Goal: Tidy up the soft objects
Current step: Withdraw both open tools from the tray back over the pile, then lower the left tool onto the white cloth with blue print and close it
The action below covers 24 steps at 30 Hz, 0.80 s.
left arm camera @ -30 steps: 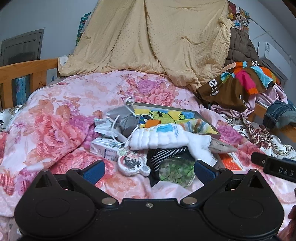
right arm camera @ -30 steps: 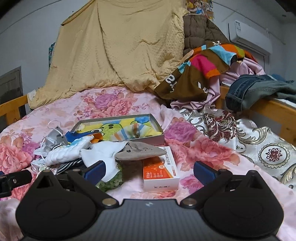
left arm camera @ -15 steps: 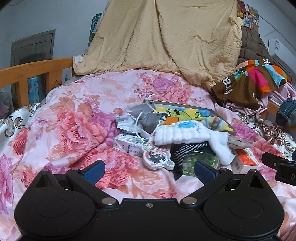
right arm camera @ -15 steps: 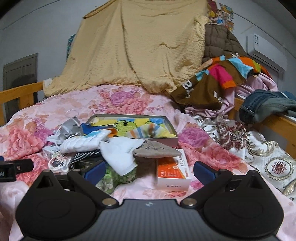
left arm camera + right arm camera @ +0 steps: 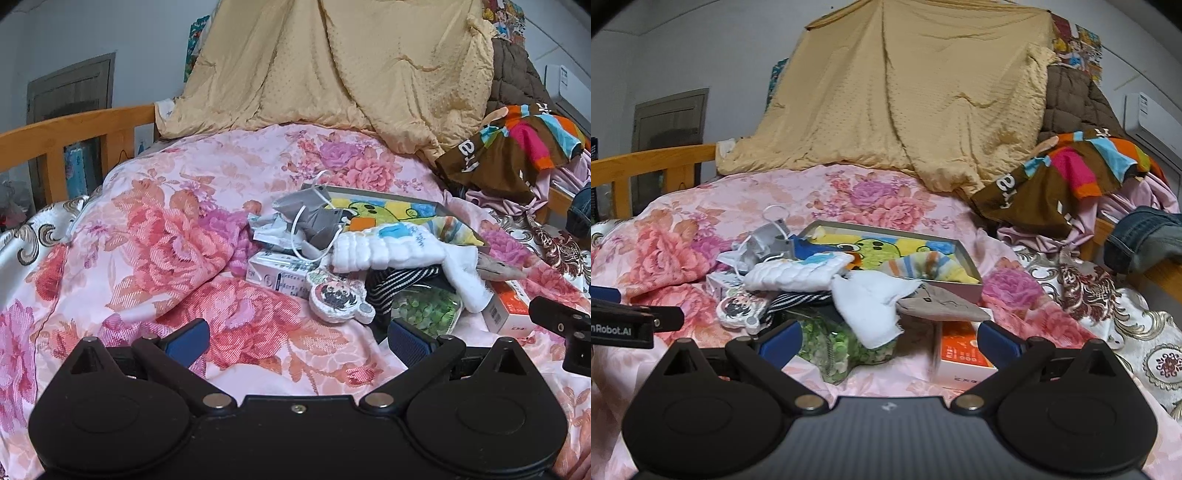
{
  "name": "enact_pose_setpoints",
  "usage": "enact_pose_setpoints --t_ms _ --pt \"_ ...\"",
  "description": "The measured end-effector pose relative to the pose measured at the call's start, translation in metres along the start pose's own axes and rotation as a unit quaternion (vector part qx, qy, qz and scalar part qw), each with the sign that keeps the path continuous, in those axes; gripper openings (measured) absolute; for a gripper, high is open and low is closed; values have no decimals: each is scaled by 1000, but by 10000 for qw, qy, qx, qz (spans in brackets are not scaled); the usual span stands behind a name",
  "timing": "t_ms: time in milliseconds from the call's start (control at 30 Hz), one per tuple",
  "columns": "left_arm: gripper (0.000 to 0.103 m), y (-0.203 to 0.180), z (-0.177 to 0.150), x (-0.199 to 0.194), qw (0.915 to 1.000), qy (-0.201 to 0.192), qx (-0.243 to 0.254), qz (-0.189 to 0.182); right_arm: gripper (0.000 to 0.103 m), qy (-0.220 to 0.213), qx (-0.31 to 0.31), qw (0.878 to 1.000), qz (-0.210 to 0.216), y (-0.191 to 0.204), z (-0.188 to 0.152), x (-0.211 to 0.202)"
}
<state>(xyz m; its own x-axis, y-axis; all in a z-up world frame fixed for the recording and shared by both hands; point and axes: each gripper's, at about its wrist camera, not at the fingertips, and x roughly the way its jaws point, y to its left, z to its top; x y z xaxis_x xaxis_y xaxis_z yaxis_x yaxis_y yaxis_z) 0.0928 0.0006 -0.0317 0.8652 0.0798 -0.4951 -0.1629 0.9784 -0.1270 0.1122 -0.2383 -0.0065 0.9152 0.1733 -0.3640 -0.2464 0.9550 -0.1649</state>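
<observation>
Both claws have drawn back and swung left over the last second, so the pile of soft things now sits further right and farther off in the left wrist view, with more of the flowered bedspread [image 5: 155, 236] showing on the near left. Neither claw has taken anything: the left claw [image 5: 297, 338] stands wide open over bare bedspread, and the right claw [image 5: 890, 338] is just as wide, holding nothing, with the clear bag of green bits [image 5: 842, 347] and the orange and white box [image 5: 960, 354] lying between and beyond its fingers. The pile itself has not shifted. A white ribbed cloth with blue patches [image 5: 798, 273] lies across the top, a plain white cloth [image 5: 871, 306] droops to its right, and a grey-brown piece of fabric [image 5: 942, 304] rests on the orange box. Under them shows a black and white striped fabric [image 5: 399, 284], and at the near left a round plush charm with a cartoon face [image 5: 338, 299]. Grey face masks with white loops [image 5: 314, 221] are heaped at the far left of the pile, beside a shallow box [image 5: 964, 254] holding a bright cartoon cloth. A tan blanket [image 5: 905, 99] hangs at the far end of the bed.
</observation>
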Motion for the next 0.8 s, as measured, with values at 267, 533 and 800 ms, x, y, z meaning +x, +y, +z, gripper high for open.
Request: enact_pose_setpoints --t_ms 267,533,800 --pt "102 8 8 1 9996 -26 -278 -17 103 42 4 10000 9 0 0 4" --pt "102 10 7 7 9984 130 -552 -42 103 104 113 9999 -53 -2 0 8" --pt "102 9 6 9 9988 58 -467 -101 103 183 439 9988 -139 -12 2 11"
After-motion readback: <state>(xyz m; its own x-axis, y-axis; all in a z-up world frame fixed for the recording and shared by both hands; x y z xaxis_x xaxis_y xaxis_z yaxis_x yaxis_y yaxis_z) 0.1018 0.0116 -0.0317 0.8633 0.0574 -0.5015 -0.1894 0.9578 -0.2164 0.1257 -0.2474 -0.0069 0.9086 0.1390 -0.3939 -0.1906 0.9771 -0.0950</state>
